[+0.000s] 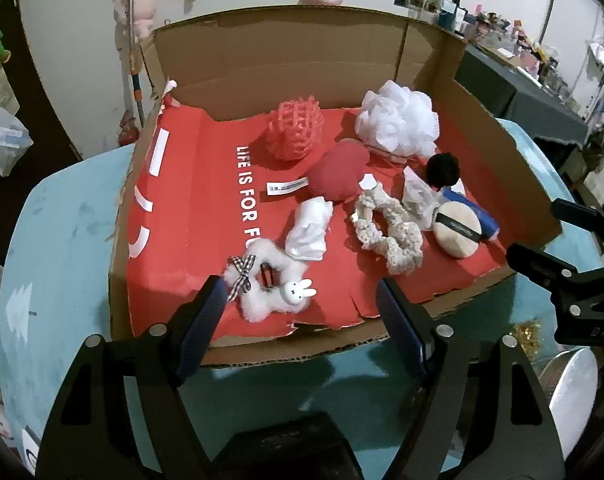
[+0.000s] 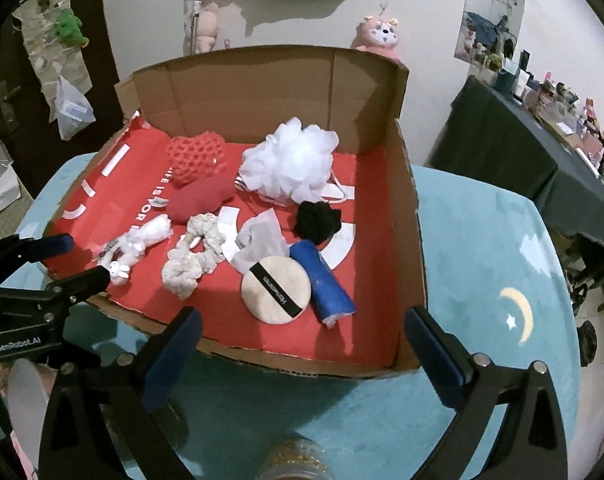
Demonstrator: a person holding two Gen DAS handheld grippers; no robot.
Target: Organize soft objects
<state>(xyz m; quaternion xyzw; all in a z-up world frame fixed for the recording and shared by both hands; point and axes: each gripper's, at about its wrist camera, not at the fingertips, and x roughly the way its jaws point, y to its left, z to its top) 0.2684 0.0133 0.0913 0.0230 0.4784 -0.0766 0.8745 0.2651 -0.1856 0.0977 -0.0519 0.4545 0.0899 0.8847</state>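
left gripper (image 1: 302,312) spread wide, empty | fluffy white scrunchie (image 1: 268,290) just ahead between fingers, nearer left | right gripper (image 2: 302,344) agape, short of powder puff (image 2: 276,290)

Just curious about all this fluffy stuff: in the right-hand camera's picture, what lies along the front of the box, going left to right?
White fuzzy bunny hair tie → cream knitted scrunchie → round powder puff → blue rolled cloth.
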